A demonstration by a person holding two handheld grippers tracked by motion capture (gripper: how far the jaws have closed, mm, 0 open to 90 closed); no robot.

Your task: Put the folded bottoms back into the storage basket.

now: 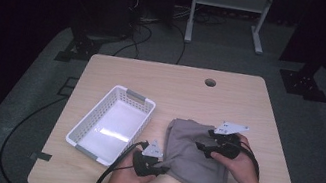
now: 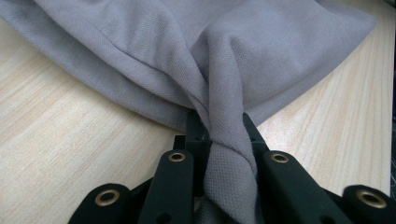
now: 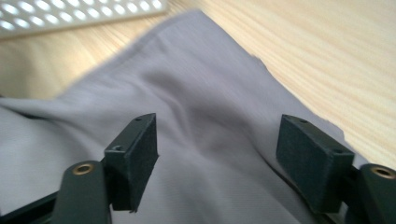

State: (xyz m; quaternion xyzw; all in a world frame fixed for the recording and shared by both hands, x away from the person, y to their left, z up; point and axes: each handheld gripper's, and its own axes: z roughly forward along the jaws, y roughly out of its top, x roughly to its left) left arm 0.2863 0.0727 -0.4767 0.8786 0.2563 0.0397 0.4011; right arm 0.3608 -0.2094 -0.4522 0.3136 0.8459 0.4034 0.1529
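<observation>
The pale wooden surface carries everything here, with a round cable hole near its far edge. On its left half sits a white slatted basket, lying at an angle. Just to the right of it, toward the near edge, lies a grey cloth, loosely folded and rumpled, flat on the wood and not touching the basket.

The person's two hands come in from the near side. The left tongs are at the cloth's near left corner; in the left gripper view they are pinched tight on a twisted fold of the grey fabric, which runs up between the jaws. The right tongs hover over the cloth's upper right part; the right gripper view has them standing wide apart, the fabric spread beneath them, nothing clamped.
</observation>
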